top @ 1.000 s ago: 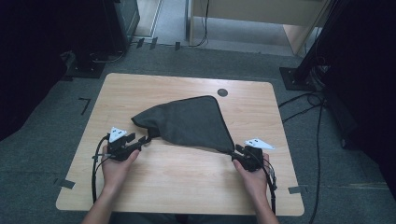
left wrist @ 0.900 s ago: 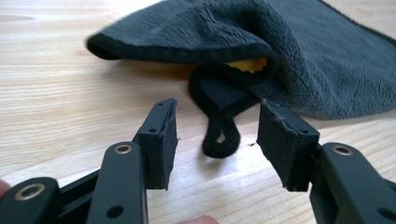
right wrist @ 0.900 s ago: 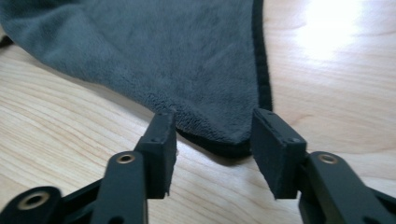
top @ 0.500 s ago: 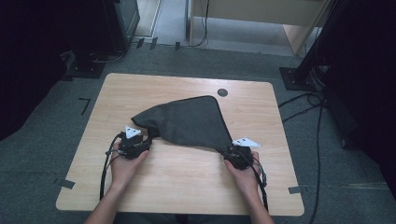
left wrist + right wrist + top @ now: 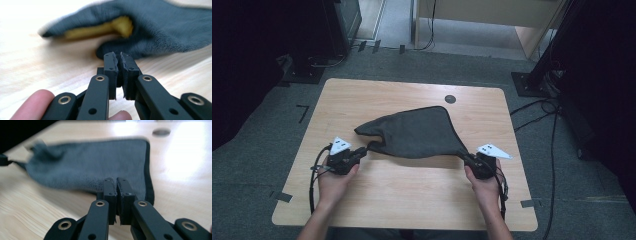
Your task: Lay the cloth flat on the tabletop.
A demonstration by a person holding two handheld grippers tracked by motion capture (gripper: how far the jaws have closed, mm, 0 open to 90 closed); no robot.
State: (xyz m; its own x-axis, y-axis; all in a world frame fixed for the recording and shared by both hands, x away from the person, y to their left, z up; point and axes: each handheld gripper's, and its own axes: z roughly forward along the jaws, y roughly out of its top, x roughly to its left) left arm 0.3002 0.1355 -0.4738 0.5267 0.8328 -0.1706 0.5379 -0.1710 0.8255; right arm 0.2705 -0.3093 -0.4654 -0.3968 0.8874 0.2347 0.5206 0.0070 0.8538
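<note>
Since a second ago both hands pulled in to the cloth's near corners and both sets of jaws have just been closing, cloth edge between them. The cloth's near edge now runs taut between the two grips instead of lying slack.

Left gripper [image 5: 357, 156]: jaws together, pinching the near-left corner of the dark grey, roughly triangular microfibre cloth [image 5: 414, 132]. In the left gripper view [image 5: 119, 62] the pads meet with a thin bit of grey pile caught at the tips; a yellow underside [image 5: 110, 26] shows where the cloth folds over just beyond.

Right gripper [image 5: 469, 161]: jaws together on the near-right corner. In the right gripper view [image 5: 116, 185] the tips bite the near edge beside the dark bound hem that runs away along the cloth's right side.

The cloth sits mid-table, slightly right of centre, its body resting on the light wooden rectangular tabletop [image 5: 382, 195]. Near edge spans gripper to gripper; far-right corner peaks toward the small round dark grommet hole [image 5: 450, 99] without reaching it; far-left end bunches into a rumpled point.

Room: a wide bare strip of wood between the grips and the near table edge, a bare margin to the left and right edges, and a clear band behind the cloth up to the far edge. Black cables [image 5: 314, 175] trail from both grippers back over the near side.
</note>
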